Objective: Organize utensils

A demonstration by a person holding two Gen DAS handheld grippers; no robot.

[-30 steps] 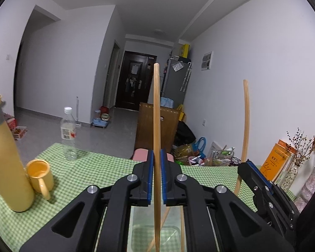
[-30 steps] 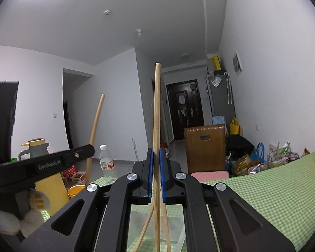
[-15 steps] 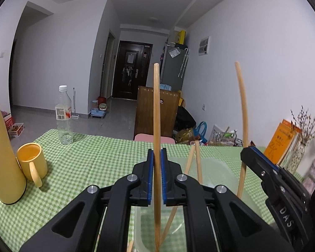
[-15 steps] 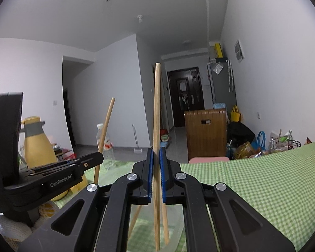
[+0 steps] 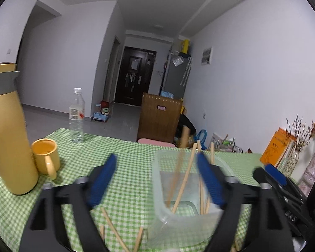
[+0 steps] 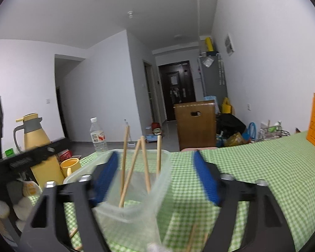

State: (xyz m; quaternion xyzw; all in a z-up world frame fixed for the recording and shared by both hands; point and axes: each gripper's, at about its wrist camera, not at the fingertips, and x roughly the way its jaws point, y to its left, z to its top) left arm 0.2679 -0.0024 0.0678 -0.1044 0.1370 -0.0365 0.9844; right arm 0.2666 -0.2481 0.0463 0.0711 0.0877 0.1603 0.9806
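Observation:
A clear plastic container (image 5: 178,220) stands on the green checked tablecloth (image 5: 125,168) with several wooden chopsticks (image 5: 184,180) leaning inside it. My left gripper (image 5: 156,159) hovers just behind it, jaws opening wide, blue pads (image 5: 100,180) pressing on nothing. My right gripper (image 6: 156,155) is beside it, jaws also opening and free of any chopstick; the container (image 6: 132,212) and its chopsticks (image 6: 145,168) show between its fingers. Loose chopsticks (image 5: 113,231) lie on the cloth in front of the container, and more loose chopsticks (image 6: 192,239) show low in the right wrist view.
A tall yellow thermos (image 5: 8,130) and yellow mug (image 5: 45,155) stand at the left, with a water bottle (image 5: 76,115) at the far edge. Orange books (image 5: 275,149) and a vase of dried flowers (image 5: 300,138) line the right wall. A wooden chair (image 5: 159,119) stands beyond the table.
Both grippers were shut on an upright chopstick each; both have opened and let go. The chopsticks now lean in the container. Both hands have sunk toward the table.

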